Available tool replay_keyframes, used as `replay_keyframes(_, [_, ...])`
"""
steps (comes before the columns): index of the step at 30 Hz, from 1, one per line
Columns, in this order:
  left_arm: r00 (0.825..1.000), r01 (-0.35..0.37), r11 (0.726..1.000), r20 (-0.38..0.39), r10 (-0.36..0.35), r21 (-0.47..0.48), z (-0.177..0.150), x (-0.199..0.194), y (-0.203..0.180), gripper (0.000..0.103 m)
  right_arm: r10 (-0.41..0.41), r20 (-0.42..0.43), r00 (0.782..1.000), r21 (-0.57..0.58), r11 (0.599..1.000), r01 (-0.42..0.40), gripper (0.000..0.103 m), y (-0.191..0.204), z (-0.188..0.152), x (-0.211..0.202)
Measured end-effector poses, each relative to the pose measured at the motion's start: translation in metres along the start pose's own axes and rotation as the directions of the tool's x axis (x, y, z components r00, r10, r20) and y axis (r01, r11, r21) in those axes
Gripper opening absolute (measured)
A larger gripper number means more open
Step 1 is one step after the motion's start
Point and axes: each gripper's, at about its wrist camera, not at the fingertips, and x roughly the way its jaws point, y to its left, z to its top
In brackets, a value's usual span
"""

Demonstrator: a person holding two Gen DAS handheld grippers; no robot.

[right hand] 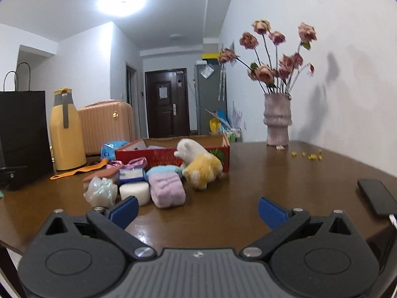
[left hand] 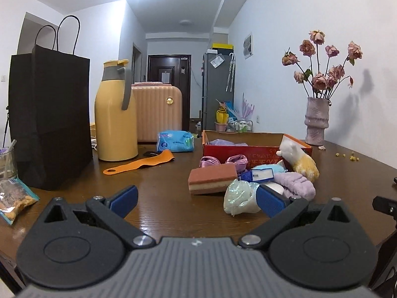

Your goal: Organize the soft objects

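Bare table (right hand: 285, 173) right of the soft pile (right hand: 158, 183), black bag (left hand: 49, 124) and yellow flask (left hand: 115, 114) crowding the left.

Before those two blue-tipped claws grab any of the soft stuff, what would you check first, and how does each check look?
1. Left gripper open, nothing between its fingers: ok.
2. Right gripper open and empty: ok.
3. Red cardboard box open on top to receive things: ok.
4. Lilac folded fluffy towel near the right gripper, nothing lying on it: ok.
5. White-and-yellow plush toy leans against the box; whether it would tip if the towel moves: cannot tell.
6. Room left inside the box: cannot tell, something purple already lies in it.
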Motion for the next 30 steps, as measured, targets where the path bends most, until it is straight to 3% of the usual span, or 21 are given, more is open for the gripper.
replay_keyframes(5, [0.999,0.034,0.998,-0.014,-0.035,-0.059,-0.004,0.011,0.005,0.103,-0.049,-0.065,0.997,0.019,0.999,0.050,0.103,-0.001,0.005,0.020])
replay_keyframes(7, [0.997,0.020,0.999,-0.076,-0.023,-0.036,-0.001,0.025,0.003,0.103,-0.040,-0.055,0.998,0.049,0.998,0.042,0.103,-0.003,0.006,0.028])
replay_keyframes(10, [0.998,0.006,1.000,-0.059,-0.007,-0.011,0.005,0.037,-0.003,0.103,-0.023,-0.085,0.996,0.115,0.993,0.033,0.102,-0.008,0.009,0.047])
replay_keyframes(13, [0.997,0.058,0.998,-0.051,-0.059,-0.014,0.017,0.052,-0.010,0.103,0.022,-0.134,0.991,0.126,0.992,-0.005,0.098,-0.011,0.020,0.075])
replay_keyframes(22, [0.974,0.224,0.969,-0.018,-0.224,0.105,0.057,0.141,-0.070,0.103,0.086,-0.142,0.986,0.251,0.967,-0.048,0.093,-0.021,0.055,0.178])
replay_keyframes(28, [0.967,0.256,0.954,-0.040,-0.253,0.157,0.060,0.195,-0.098,0.103,0.111,-0.213,0.971,0.298,0.954,-0.044,0.091,-0.026,0.056,0.242])
replay_keyframes(30, [0.963,0.268,0.950,-0.060,-0.262,0.157,0.059,0.210,-0.102,0.103,0.108,-0.258,0.960,0.312,0.950,-0.023,0.086,-0.029,0.051,0.260])
